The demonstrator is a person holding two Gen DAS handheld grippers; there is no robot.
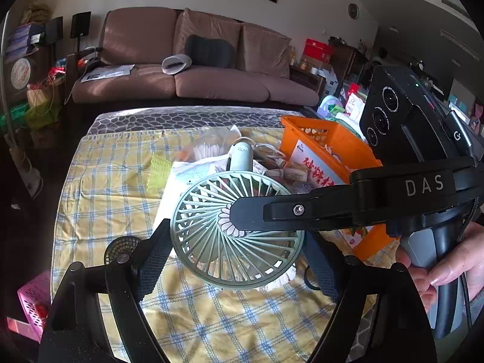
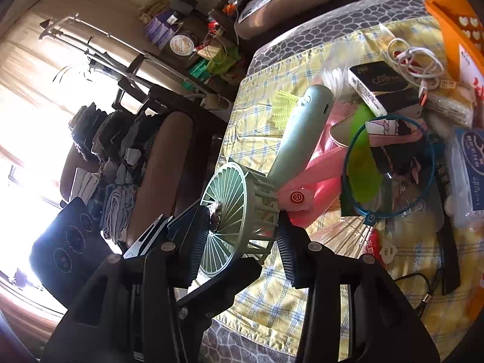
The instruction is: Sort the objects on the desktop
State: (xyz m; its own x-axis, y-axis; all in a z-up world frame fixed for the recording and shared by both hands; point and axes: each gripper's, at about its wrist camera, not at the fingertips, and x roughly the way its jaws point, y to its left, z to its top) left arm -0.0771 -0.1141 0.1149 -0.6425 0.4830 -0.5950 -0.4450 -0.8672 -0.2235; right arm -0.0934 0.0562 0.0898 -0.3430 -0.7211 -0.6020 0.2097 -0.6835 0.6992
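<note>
A pale green handheld fan (image 1: 211, 211) is held over the yellow checked cloth (image 1: 99, 199), its handle (image 2: 302, 130) pointing away toward the pile of objects. My left gripper (image 1: 237, 257) is shut on the round fan head, one pad against each side of the rim. In the left wrist view the right gripper's finger (image 1: 272, 211) lies across the grille's daisy centre. My right gripper (image 2: 242, 242) clamps the fan head (image 2: 224, 199) front to back in the right wrist view. A hand (image 1: 447, 269) holds the right gripper's handle.
An orange basket (image 1: 332, 139) with a printed box stands at the table's far right. The pile holds white cables (image 2: 414, 57), a black box (image 2: 381, 84), a blue ring (image 2: 390, 166) and a pink item (image 2: 320, 163). A brown sofa (image 1: 196, 84) sits beyond the table; a pink crate (image 1: 33, 302) is on the floor.
</note>
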